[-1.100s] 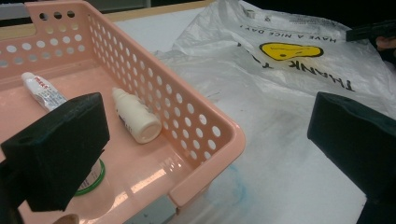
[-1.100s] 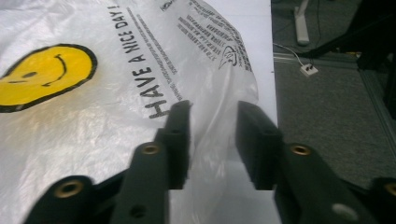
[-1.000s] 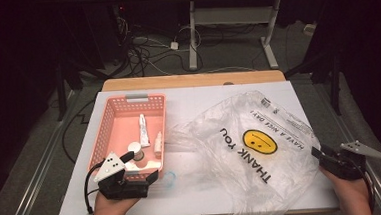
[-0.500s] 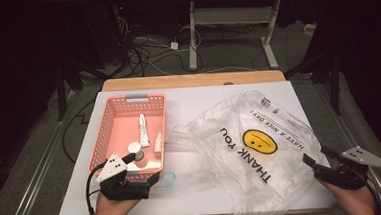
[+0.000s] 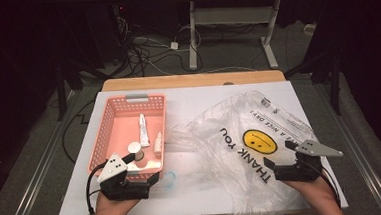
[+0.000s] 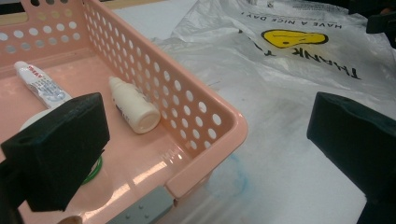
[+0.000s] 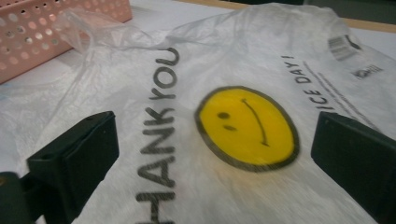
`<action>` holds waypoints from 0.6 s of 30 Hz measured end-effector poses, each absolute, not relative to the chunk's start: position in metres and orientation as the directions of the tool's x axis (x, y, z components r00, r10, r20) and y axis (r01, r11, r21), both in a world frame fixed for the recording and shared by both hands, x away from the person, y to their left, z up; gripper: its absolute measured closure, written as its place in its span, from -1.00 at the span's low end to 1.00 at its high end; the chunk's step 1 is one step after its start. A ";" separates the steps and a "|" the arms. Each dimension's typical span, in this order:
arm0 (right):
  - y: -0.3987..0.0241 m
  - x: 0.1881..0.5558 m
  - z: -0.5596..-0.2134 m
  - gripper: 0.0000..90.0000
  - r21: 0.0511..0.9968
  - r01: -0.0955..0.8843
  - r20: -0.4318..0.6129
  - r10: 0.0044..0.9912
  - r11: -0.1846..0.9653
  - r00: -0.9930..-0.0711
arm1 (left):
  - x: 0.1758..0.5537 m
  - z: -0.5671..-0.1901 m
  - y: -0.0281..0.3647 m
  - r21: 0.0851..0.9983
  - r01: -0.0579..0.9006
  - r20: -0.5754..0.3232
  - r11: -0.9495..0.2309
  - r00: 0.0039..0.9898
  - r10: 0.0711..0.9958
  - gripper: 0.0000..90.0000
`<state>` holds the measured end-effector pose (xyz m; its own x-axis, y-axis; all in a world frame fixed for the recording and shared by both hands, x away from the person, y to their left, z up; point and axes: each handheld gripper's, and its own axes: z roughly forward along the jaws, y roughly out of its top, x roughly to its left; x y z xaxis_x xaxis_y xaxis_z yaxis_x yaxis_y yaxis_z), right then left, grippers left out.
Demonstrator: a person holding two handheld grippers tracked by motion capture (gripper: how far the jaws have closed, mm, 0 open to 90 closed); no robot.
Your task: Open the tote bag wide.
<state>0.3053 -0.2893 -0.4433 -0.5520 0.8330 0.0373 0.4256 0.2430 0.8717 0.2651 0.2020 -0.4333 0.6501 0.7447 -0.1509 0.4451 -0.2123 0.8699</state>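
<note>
Right gripper sits near the table's front-right corner, over the near right part of the plastic bag. Jaws wide apart, just been opening, nothing between them but bag surface lying below; pads not pressing on it. In the right gripper view the bag spreads flat ahead of and under the jaws, yellow smiley face centred between them, "THANK YOU" lettering running away from the left jaw.

Bag lies crumpled-flat on the white table, filling its right half, long axis going from front-right to back-left corner-wise; barcode end points to the far right, the scrunched clear end reaches toward the basket. Print reads sideways from the person's seat.

Left gripper at the front-left, right at the near end of the pink basket. Jaws apart, straddling the basket's near right corner, one jaw over the inside, other outside over the table; no squeeze visible. Inside the basket: a tube lying lengthwise, a small white bottle on its side by the right wall, cap end toward the gripper, and a round white container, partly hidden.
</note>
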 end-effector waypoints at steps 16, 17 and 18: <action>-0.225 0.324 -0.435 -1.00 0.879 0.378 0.024 0.766 0.290 -0.643 | 0.264 -0.433 0.205 0.870 0.441 -0.137 -0.222 0.649 0.749 -1.00; -0.223 0.325 -0.434 -1.00 0.880 0.373 0.019 0.764 0.293 -0.645 | 0.264 -0.433 0.205 0.870 0.440 -0.137 -0.221 0.648 0.749 -1.00; -0.222 0.327 -0.433 -1.00 0.880 0.372 0.016 0.764 0.296 -0.645 | 0.264 -0.433 0.205 0.871 0.439 -0.137 -0.221 0.648 0.749 -1.00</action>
